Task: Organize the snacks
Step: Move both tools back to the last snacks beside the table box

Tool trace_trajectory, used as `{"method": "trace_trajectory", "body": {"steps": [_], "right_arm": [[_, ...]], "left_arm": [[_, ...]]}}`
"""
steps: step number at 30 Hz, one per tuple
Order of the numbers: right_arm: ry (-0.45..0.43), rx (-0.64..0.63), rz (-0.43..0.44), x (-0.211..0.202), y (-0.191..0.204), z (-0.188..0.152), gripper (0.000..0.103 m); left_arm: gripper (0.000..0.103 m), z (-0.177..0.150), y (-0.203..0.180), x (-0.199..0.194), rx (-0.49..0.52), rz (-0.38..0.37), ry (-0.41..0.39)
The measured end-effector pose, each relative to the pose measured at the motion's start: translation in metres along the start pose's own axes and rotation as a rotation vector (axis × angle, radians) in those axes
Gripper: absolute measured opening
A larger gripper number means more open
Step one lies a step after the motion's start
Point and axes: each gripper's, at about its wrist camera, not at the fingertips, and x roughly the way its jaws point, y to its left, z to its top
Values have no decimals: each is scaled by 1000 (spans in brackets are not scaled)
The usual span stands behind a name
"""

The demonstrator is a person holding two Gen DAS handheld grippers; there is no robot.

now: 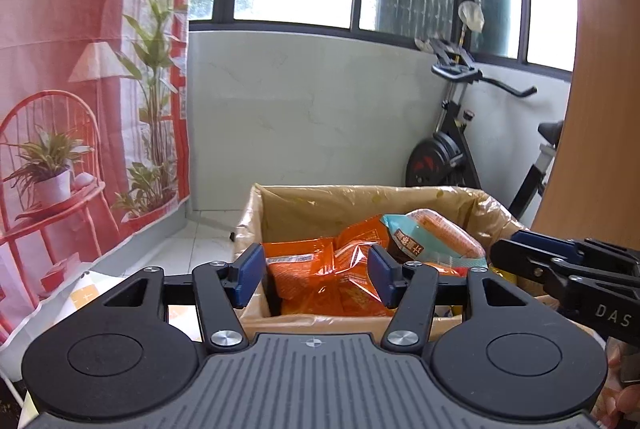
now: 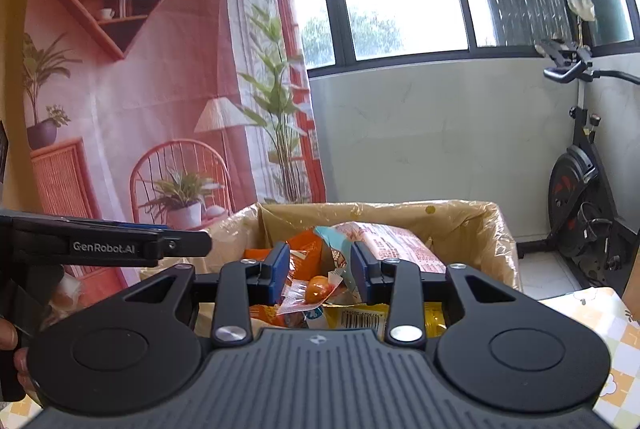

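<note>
A cardboard box (image 1: pixel 360 195) (image 2: pixel 400 213) lined with clear plastic stands just ahead of both grippers, filled with snacks. Orange packets (image 1: pixel 304 269) lie in its left half, and a teal-ended bread packet (image 1: pixel 436 233) (image 2: pixel 392 241) rests on top at the right. My left gripper (image 1: pixel 316 275) is open over the near rim with nothing between its blue pads. My right gripper (image 2: pixel 320 275) is open too; a small clear-wrapped orange candy (image 2: pixel 318 289) sits loose between its pads above a yellow packet (image 2: pixel 360 313). Each gripper shows side-on in the other's view.
A black exercise bike (image 1: pixel 448 157) (image 2: pixel 580 197) stands at the back right below the window. A printed pink backdrop cloth (image 1: pixel 80 89) (image 2: pixel 140 89) hangs on the left. A checkered tablecloth (image 2: pixel 612 333) lies under the box. A wooden panel (image 1: pixel 600 109) rises at the right.
</note>
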Motion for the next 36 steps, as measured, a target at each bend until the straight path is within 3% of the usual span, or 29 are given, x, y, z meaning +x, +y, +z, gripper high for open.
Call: {"method": "trace_trajectory", "body": {"steps": [9, 17, 27, 36], "right_arm": [[-46, 4, 12, -33, 11, -12, 37], [-27, 32, 4, -49, 15, -34, 37], [34, 118, 0, -51, 0, -80, 37], [132, 135, -55, -40, -18, -127, 37]], "left_arm": [[60, -15, 11, -40, -36, 17, -35], [59, -43, 19, -57, -66, 11, -4], [59, -96, 33, -42, -137, -12, 82], [60, -133, 26, -7, -98, -42, 220]]}}
